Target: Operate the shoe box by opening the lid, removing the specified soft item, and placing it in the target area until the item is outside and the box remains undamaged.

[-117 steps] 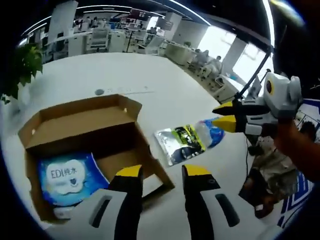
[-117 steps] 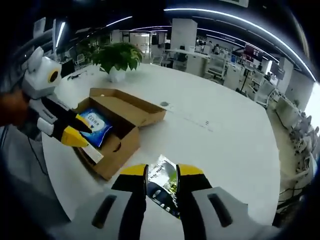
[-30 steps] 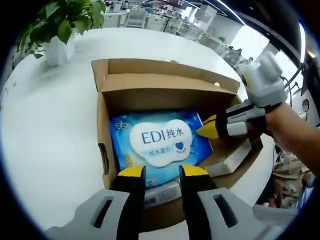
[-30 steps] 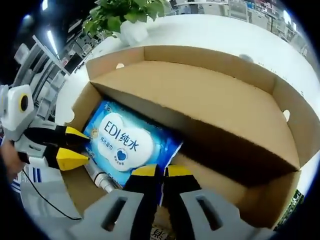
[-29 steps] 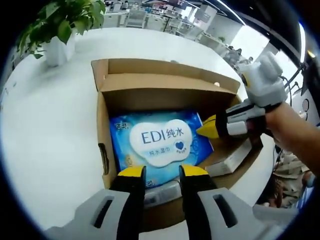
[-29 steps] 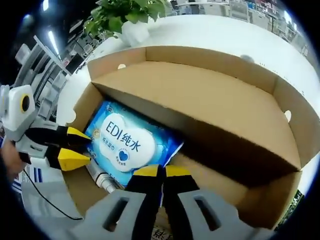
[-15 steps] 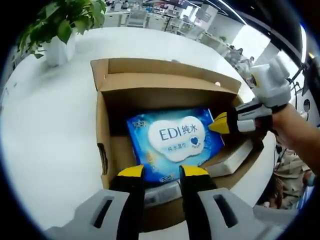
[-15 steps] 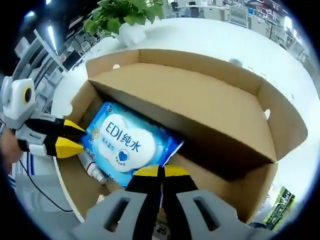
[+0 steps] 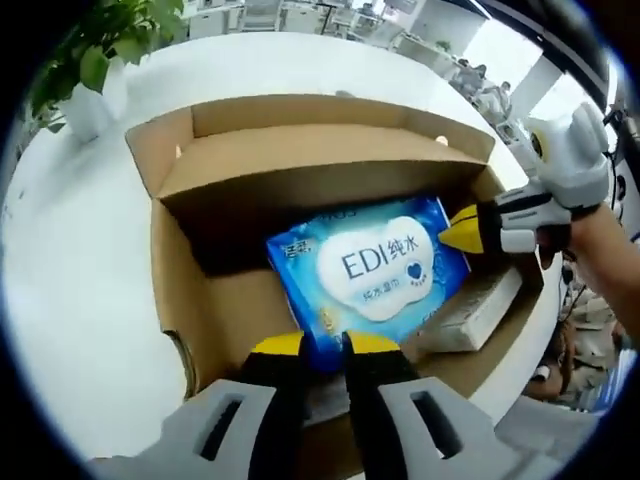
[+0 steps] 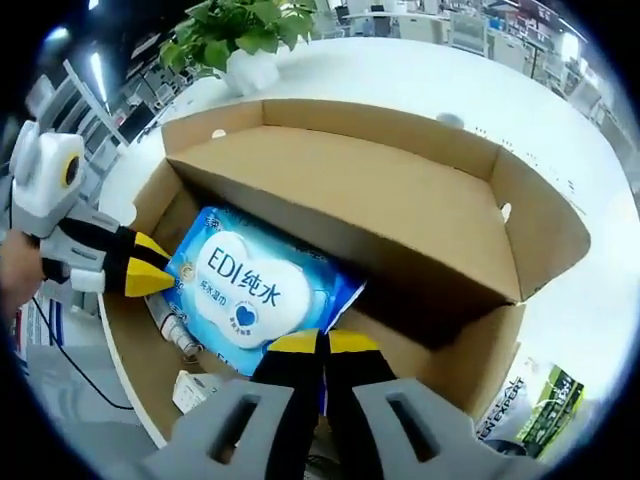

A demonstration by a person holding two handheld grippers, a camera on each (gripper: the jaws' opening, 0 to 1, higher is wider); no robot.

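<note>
1. Left gripper (image 9: 322, 346): jaws drawn close together on the near corner of the wipes pack (image 9: 370, 272); it appears pinched on that edge, though the contact itself is partly hidden.
2. Right gripper (image 10: 322, 345): jaws closed on the opposite end of the same pack (image 10: 258, 287).
3. Wipes pack: blue, soft, inside the shoe box (image 9: 178, 290), tilted, long axis running from one gripper to the other, each holding one end.
4. Lid (image 10: 380, 215): already open, folded back beyond the pack, overhanging part of the interior.
5. Edges: cardboard walls enclose the pack; a white carton (image 9: 478, 311) lies just beside it.
6. Open room, judged: upward only; lift level, clear of lid and walls, toward the white table (image 9: 70, 250).
</note>
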